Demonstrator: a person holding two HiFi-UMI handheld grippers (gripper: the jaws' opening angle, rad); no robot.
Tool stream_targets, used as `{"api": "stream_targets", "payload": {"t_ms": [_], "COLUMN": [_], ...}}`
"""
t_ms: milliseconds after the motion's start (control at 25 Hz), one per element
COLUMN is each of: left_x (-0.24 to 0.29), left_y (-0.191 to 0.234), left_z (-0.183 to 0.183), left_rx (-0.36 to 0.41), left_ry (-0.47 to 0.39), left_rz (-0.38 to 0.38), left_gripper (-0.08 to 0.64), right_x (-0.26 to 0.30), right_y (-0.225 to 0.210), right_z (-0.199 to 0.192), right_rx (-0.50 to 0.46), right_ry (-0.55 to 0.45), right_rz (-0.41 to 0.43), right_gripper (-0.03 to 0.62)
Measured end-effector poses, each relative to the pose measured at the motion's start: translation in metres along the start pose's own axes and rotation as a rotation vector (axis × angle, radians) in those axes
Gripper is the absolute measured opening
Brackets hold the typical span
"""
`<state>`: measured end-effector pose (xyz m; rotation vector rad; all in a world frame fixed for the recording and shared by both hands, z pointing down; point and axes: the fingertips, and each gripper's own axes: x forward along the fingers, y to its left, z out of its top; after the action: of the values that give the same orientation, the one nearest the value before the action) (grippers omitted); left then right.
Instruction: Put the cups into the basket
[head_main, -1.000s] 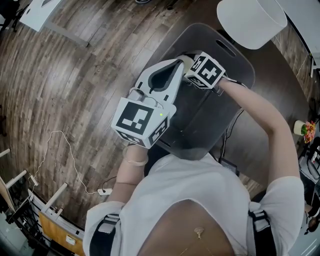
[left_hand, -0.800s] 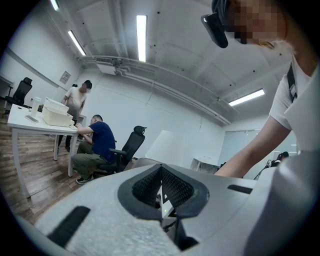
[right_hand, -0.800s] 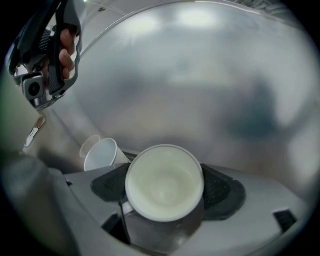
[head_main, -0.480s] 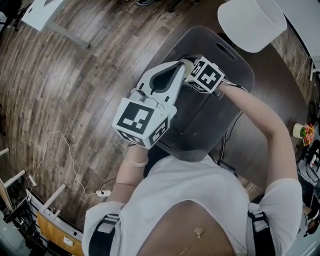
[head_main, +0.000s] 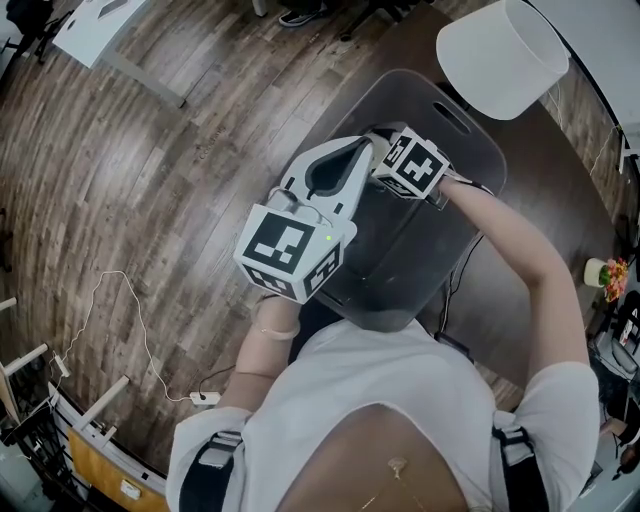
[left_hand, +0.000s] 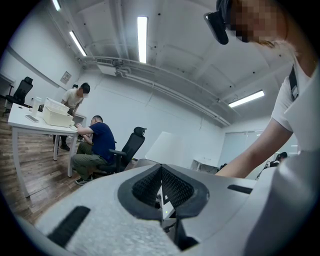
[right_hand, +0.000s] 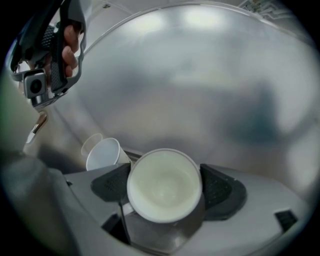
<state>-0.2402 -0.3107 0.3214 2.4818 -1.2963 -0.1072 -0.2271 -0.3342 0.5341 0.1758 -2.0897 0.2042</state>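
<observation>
Around: we see a dark counter (head_main: 575, 180) carrying the basket (head_main: 405, 250), with a white round shade-like thing (head_main: 500, 55) just beyond its far rim. A wooden floor (head_main: 150, 170) spreads to the left, and a white cable (head_main: 203, 397) lies on it.
Further off: in the left gripper view a seated person (left_hand: 95, 142) and a black office chair (left_hand: 132, 142) show under ceiling lights.
In the way: from the head view the left hand-held gripper (left_hand: 161, 187) hangs over the basket's left rim and covers part of it. The right one's marker cube (head_main: 412, 165) hides what lies under it.
Left hand-held gripper: its jaws are pressed together with nothing between them, and it points out into the room.
Right hand-held gripper (right_hand: 165, 189): it is lowered inside the basket, jaws spread around a white cup (right_hand: 162, 172) and clamped on its sides, the cup's mouth facing the camera.
Second cup (right_hand: 102, 154): it lies on its side on the basket's bottom, just beside the right gripper's left jaw.
Basket: grey and translucent, with a handle slot (head_main: 455, 100) at the far end.
</observation>
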Motion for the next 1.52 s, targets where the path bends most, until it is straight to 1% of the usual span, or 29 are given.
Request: {"api": "stream_targets", "payload": {"t_ms": [240,400,560,720,880,1000,1080,1120,1160,1200,1240,1280,1400,1440,1520], "left_x": [0.001,0.000,-0.001,-0.002,-0.003,-0.005,-0.008,-0.010,-0.011,-0.012,-0.012,-0.013,-0.016,-0.017,-0.020], "left_y": [-0.001,0.001,0.003,0.004,0.004,0.000,-0.004,-0.006,-0.008,-0.010,-0.011,-0.013,-0.015,-0.015,-0.015], "left_z": [-0.002,-0.002,-0.002,-0.003,0.003,0.014,0.017,0.018,0.018,0.018,0.018,0.017,0.011,0.009,0.008], "left_rx": [0.010,0.025,0.026,0.009,0.011,0.032,0.044,0.049,0.054,0.059,0.060,0.060,0.057,0.056,0.056], "left_ry": [-0.004,-0.002,0.003,0.004,0.011,0.001,-0.001,0.001,0.003,0.006,0.007,0.009,0.022,0.026,0.031], "left_rz": [0.007,0.014,0.021,0.036,0.051,0.059,0.066,0.070,0.075,0.079,0.083,0.087,0.105,0.113,0.122], "left_gripper": [0.009,0.009,0.009,0.009,0.009,0.009,0.009,0.009,0.009,0.009,0.009,0.009,0.009,0.009,0.009], "right_x": [-0.014,-0.034,-0.061,-0.096,-0.133,-0.155,-0.167,-0.173,-0.179,-0.185,-0.188,-0.190,-0.191,-0.191,-0.193], "right_y": [0.003,0.001,-0.002,-0.004,0.005,0.016,0.023,0.024,0.023,0.022,0.022,0.025,0.041,0.044,0.048], "right_z": [0.002,0.016,0.032,0.055,0.079,0.088,0.090,0.090,0.091,0.090,0.089,0.089,0.090,0.091,0.093], "right_rx": [-0.016,-0.030,-0.022,0.000,0.040,0.101,0.161,0.192,0.224,0.253,0.275,0.293,0.352,0.365,0.369], "right_ry": [-0.001,-0.035,-0.073,-0.173,-0.297,-0.368,-0.420,-0.455,-0.493,-0.525,-0.550,-0.572,-0.643,-0.661,-0.684], "right_rz": [0.011,-0.021,-0.066,-0.141,-0.189,-0.200,-0.228,-0.264,-0.312,-0.357,-0.381,-0.379,-0.324,-0.319,-0.336], "right_gripper": [0.404,0.403,0.403,0.402,0.402,0.402,0.396,0.356,0.212,0.023,0.012,0.011,0.011,0.011,0.011]}}
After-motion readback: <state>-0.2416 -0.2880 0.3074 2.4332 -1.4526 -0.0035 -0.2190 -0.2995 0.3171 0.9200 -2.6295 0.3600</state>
